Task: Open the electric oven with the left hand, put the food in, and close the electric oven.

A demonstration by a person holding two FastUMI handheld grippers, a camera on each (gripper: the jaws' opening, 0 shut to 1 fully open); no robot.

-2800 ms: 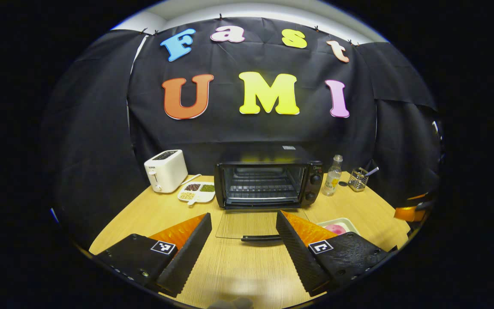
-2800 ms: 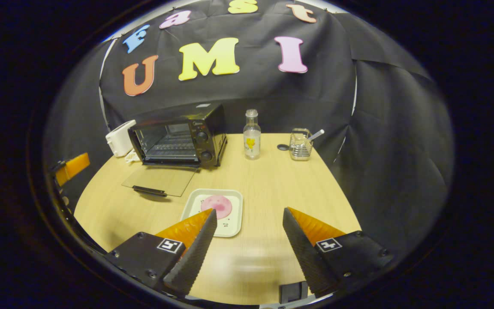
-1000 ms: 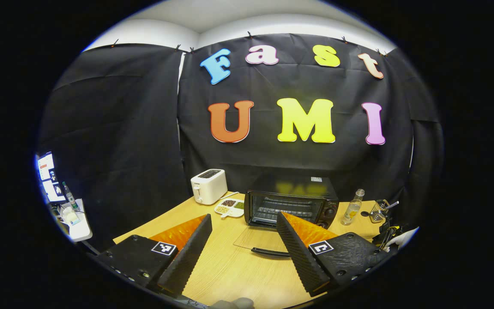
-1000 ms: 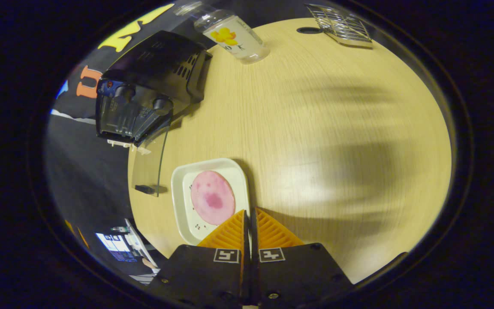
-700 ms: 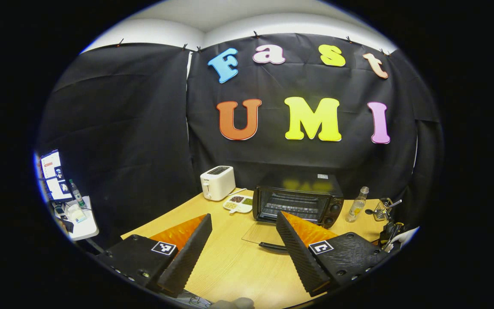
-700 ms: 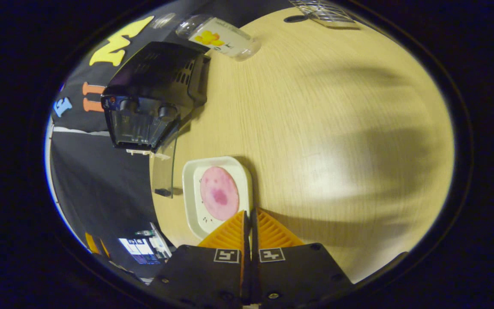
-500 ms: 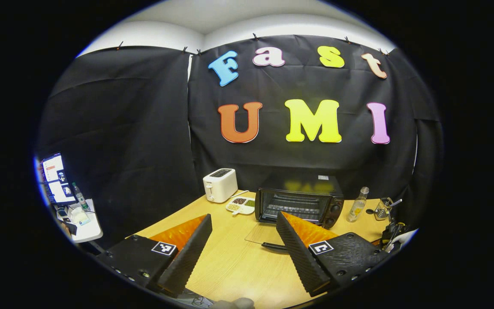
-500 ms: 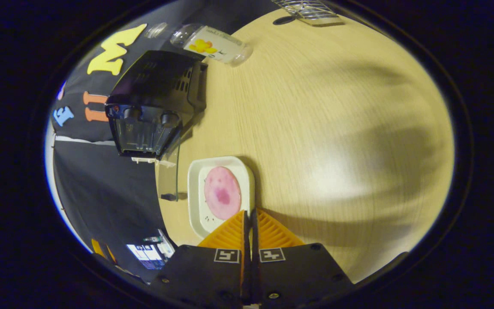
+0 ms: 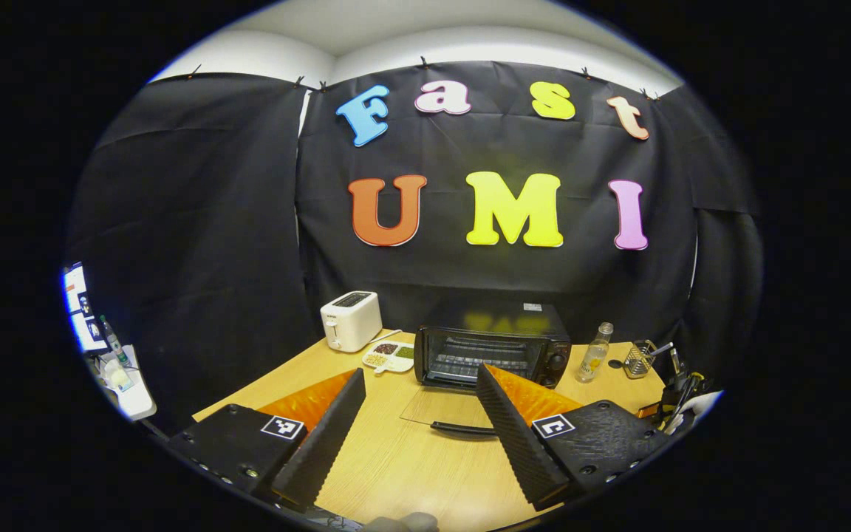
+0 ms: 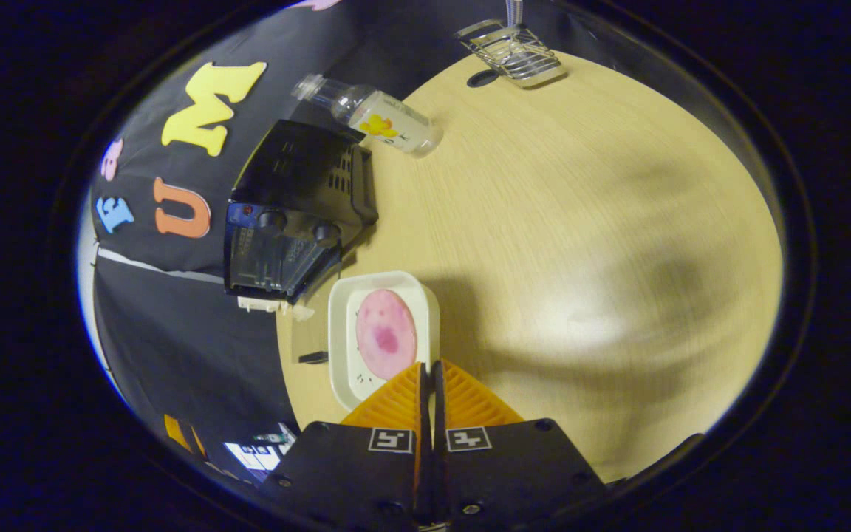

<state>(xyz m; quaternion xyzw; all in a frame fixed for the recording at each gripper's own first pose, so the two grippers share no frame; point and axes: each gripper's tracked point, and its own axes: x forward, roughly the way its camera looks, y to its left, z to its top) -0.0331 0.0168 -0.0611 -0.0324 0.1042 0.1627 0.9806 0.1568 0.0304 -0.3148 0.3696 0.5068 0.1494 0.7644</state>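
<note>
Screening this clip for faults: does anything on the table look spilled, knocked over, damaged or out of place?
Nothing stands out. The black electric oven stands with its glass door folded flat on the wooden table, as the task requires. The pink round food slice lies flat in the white tray, whose rim the right gripper pinches. No spill shows.

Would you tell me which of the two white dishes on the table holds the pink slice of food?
The plain square tray clamped in the right gripper holds it; the divided dish beside the toaster holds small seeds or grains.
</note>
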